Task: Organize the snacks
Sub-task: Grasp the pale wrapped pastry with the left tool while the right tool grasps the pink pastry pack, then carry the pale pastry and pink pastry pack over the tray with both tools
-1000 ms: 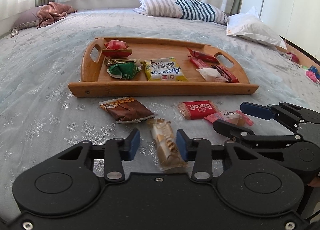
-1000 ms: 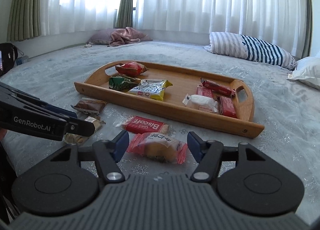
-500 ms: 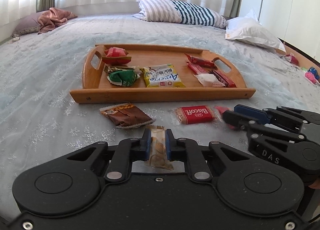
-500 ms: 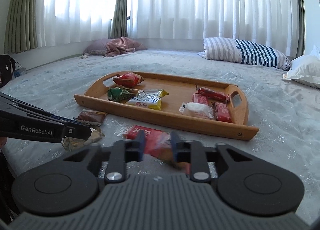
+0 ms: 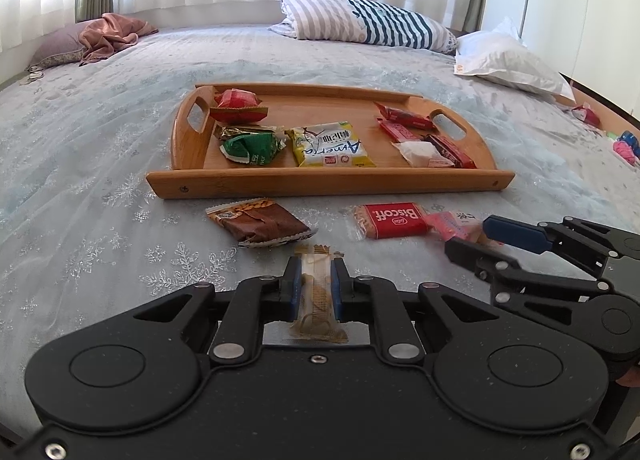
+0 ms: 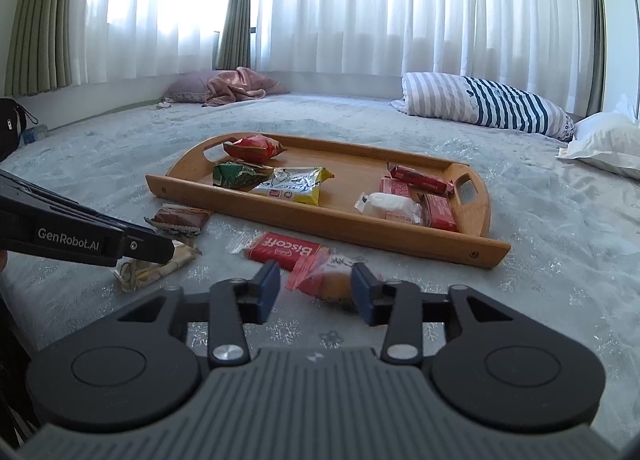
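Observation:
A wooden tray [image 5: 328, 182] [image 6: 352, 226] lies on the bed and holds several snack packets. My left gripper [image 5: 315, 286] is shut on a clear-wrapped tan biscuit bar [image 5: 316, 292] [image 6: 156, 266]. My right gripper [image 6: 314, 290] [image 5: 480, 238] is open, its blue pads on either side of a pink-wrapped bun [image 6: 326, 278] [image 5: 454, 222] that lies blurred between them. A red Biscoff packet [image 5: 390, 220] [image 6: 286, 250] and a brown chocolate packet [image 5: 260, 222] [image 6: 182, 218] lie on the bed in front of the tray.
The bed has a pale blue patterned cover [image 5: 100, 164]. A striped pillow [image 5: 372, 22] and a white pillow [image 5: 512, 62] lie at the back right. A pink cloth [image 5: 108, 36] lies at the back left. Curtains [image 6: 360, 8] hang behind.
My left gripper closed on the biscuit bar and stays shut on it. My right gripper closed around the pink bun half a second ago and has now opened again.

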Demonstrator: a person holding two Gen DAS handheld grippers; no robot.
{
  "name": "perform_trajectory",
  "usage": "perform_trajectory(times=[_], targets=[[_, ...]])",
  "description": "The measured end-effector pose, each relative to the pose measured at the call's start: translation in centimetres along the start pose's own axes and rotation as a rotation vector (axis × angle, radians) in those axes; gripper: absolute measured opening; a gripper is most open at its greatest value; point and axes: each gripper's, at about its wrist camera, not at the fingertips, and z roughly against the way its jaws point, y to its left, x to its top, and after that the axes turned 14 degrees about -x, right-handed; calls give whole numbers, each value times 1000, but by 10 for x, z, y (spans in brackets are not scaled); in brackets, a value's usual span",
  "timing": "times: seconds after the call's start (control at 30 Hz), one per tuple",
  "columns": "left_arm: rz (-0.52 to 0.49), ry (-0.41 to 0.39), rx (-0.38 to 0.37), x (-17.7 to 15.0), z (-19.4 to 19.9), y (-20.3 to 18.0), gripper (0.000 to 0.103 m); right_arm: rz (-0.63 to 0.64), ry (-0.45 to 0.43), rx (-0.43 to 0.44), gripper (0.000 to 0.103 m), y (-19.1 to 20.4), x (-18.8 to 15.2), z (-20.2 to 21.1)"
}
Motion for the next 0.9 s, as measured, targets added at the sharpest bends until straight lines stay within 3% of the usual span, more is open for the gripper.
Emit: perform_trajectory(times=[0.1,0.2,0.33,0.37,0.5,0.53,0.6,0.67,0.7,0.87,0.9], targets=[[-12,0,1,-2,-1,-3,16,-11,15,1,64,-1,-3,-3],[-26,3,6,-3,-3,-5,24,-29,21,-1,67,-3,-4,-5],[-26,19,4,-7,-7,-7,30,-98,13,21,89,-12,-2,-7],[-25,25,3,-8,-8,-7,31,-112,11,20,90,-14,-1,-8],[-32,30,3,-12,-11,-9,31,-102,16,-14,91,-15,3,-15],[-34,30,7,-11,-11,-9,21,-92,22,-21,91,-15,4,-17],[-21,31,-2,-10,-11,-8,20,-62,47,-27,91,-12,5,-22],[2,30,-19,-8,-10,-6,20,-22,73,-36,77,-9,6,-25],[9,29,-22,-7,-9,-6,20,-15,86,-43,64,-8,4,-27],[0,13,-22,-2,-5,-8,20,-30,79,-43,41,-10,7,-21],[-2,7,-24,0,-4,-8,20,-30,79,-53,30,-10,9,-21]])
